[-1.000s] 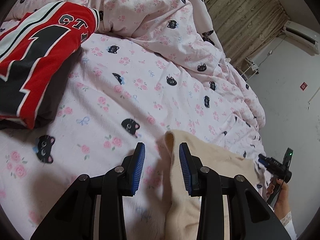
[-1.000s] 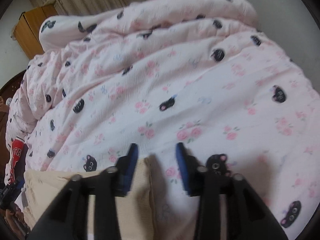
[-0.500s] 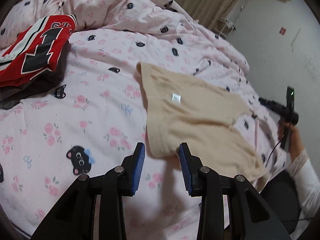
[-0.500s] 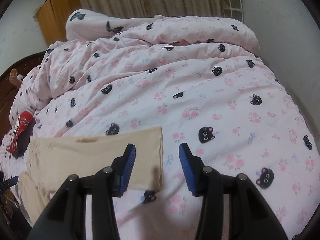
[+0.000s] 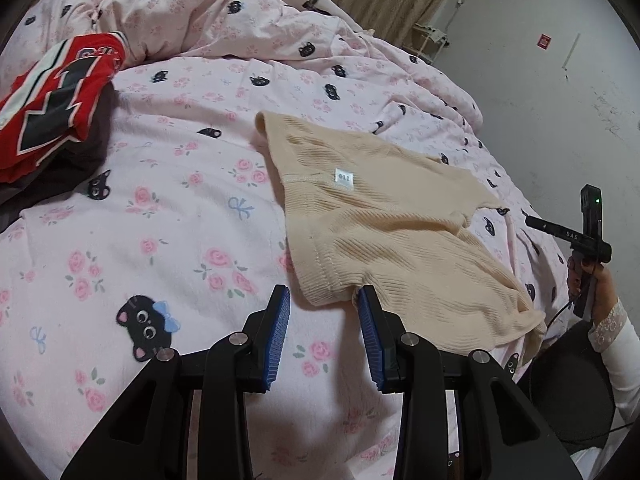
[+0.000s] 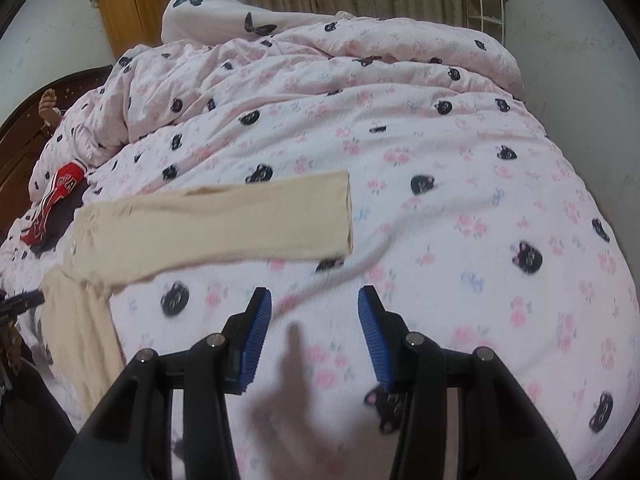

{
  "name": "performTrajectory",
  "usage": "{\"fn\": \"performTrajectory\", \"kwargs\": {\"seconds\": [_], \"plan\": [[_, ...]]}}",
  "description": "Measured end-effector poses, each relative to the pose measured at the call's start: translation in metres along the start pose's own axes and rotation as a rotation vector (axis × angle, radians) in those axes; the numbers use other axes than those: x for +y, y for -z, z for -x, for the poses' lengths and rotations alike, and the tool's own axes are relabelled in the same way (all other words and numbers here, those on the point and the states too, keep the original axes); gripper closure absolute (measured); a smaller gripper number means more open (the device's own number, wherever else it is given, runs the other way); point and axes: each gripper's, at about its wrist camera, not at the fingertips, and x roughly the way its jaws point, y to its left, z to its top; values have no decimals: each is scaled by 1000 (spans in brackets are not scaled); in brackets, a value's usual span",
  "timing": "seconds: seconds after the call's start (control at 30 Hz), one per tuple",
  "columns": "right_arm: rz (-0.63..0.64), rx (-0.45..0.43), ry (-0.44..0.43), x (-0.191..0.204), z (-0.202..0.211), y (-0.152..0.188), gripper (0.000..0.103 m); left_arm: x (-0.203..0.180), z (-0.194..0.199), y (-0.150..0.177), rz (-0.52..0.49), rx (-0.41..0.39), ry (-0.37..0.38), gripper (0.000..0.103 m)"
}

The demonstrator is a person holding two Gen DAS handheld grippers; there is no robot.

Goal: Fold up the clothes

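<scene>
A beige ribbed garment (image 5: 384,224) with a small white size tag lies flat on the pink cat-print duvet (image 5: 168,216). My left gripper (image 5: 324,320) is open and empty, just short of the garment's near waistband corner. In the right wrist view one long beige leg (image 6: 224,220) lies stretched across the bed and the other leg (image 6: 80,328) hangs over the near edge. My right gripper (image 6: 314,320) is open and empty above bare duvet (image 6: 460,208), short of the leg's end. The right gripper also shows in the left wrist view (image 5: 580,236), held in a hand.
A folded red, black and white jersey (image 5: 52,100) lies on dark clothes at the left of the bed; it also shows in the right wrist view (image 6: 56,196). Bunched duvet (image 5: 208,12) lies at the back. A wooden cabinet (image 6: 136,4), curtains and white walls surround the bed.
Both grippers have pulled back and up from the garment, which now lies spread out in full view. Both stayed open.
</scene>
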Motion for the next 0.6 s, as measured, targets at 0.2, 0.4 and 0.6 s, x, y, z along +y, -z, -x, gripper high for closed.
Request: {"fn": "performTrajectory", "kwargs": {"seconds": [0.2,0.4,0.6], "plan": [[13,24,-35,10,18,35,56,-11,0,-2,-75,-32,3,75],[113,112,-158,37,30,70,56,-16,2,-3,-94,-47,7,100],[271,207,-267,71,42,110,56,-14,5,-4,-68,-59,-9,100]]}}
